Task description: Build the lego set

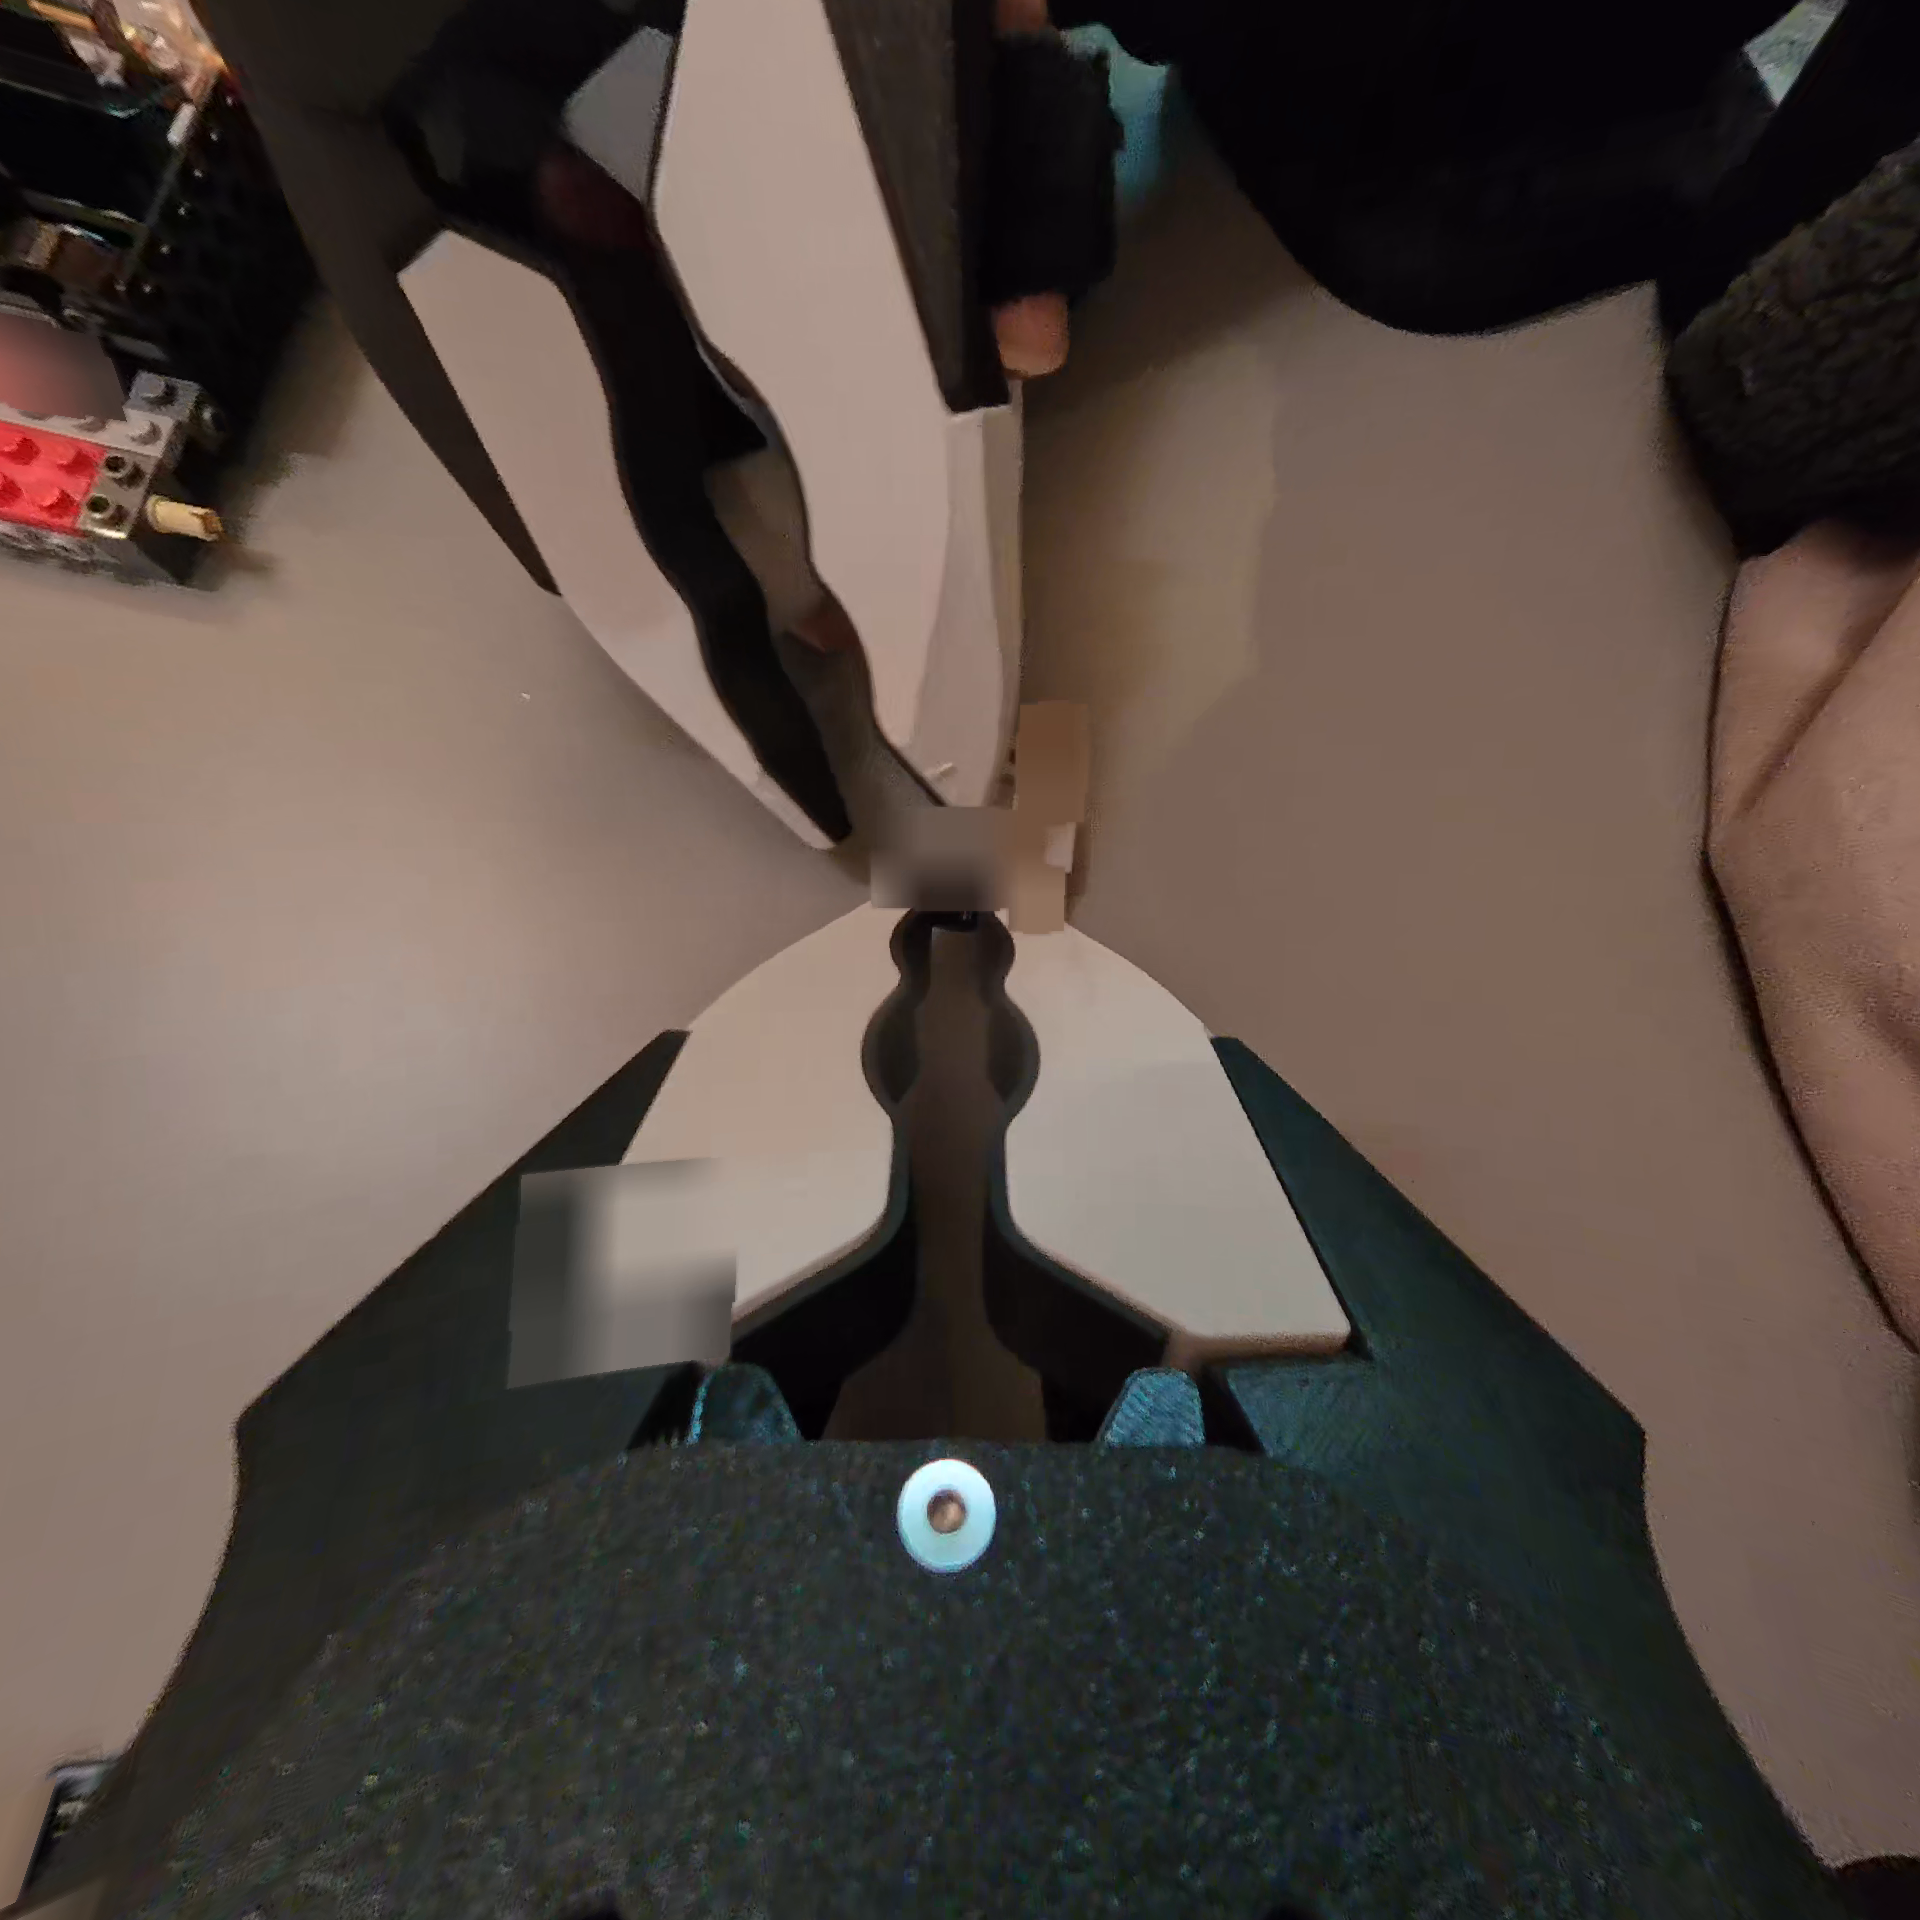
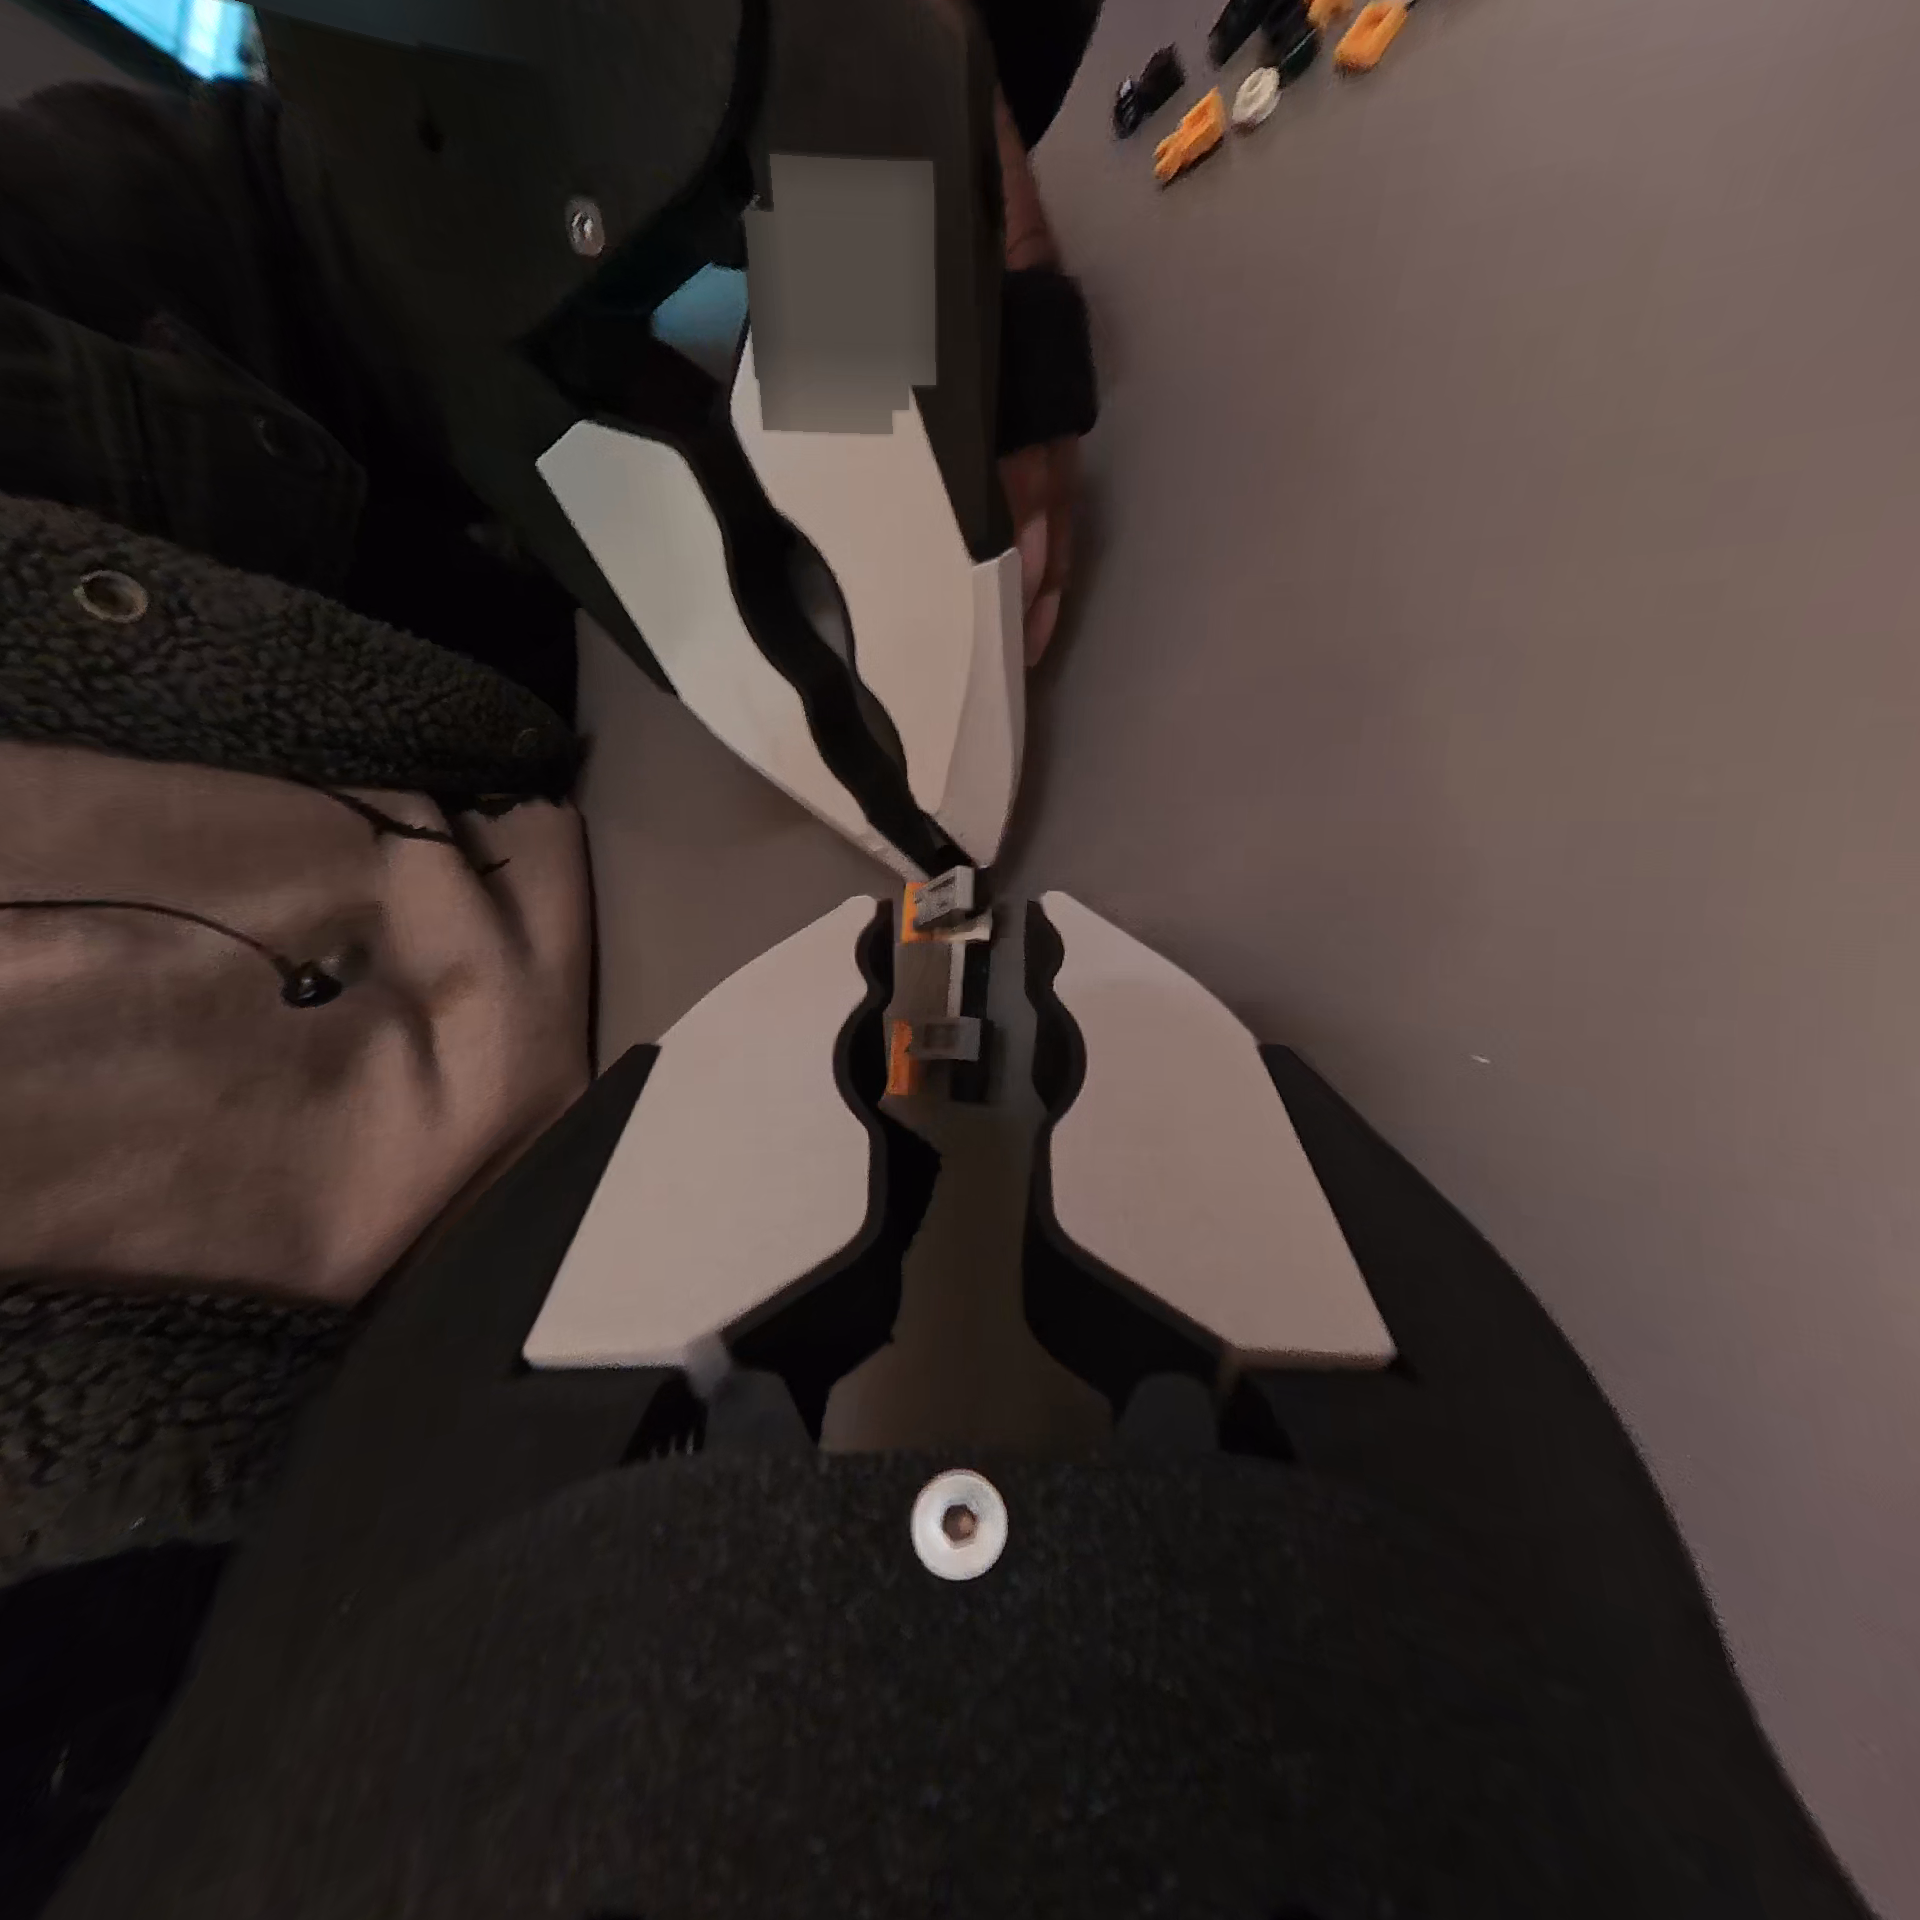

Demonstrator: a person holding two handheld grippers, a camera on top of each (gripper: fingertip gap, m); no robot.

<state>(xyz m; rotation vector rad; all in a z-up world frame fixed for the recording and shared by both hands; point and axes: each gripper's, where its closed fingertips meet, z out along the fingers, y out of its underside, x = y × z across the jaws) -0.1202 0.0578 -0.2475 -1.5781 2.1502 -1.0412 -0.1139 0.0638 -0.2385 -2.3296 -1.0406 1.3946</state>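
STEP: small grey piece (image 2: 951,890) pinched by left gripper (image 2: 961,868) at 12 o'clock, mating onto orange-grey assembly (image 2: 935,1003) clamped in right gripper (image 2: 951,935) | NEXT: aligned press likely needed.

1. No text, label, brand, number or sign can be read in either view.
2. In the left wrist view, blurred patches sit at the centre of the frame and at the lower left; nothing legible shows around them.
3. In the right wrist view, a blurred patch sits at the upper centre of the frame; nothing legible shows around it either.
4. The lego build (image 1: 78,478) at the left edge of the left wrist view shows no readable marks.
5. The loose lego pieces (image 2: 1242,99) at the upper right of the right wrist view are too small to show any.
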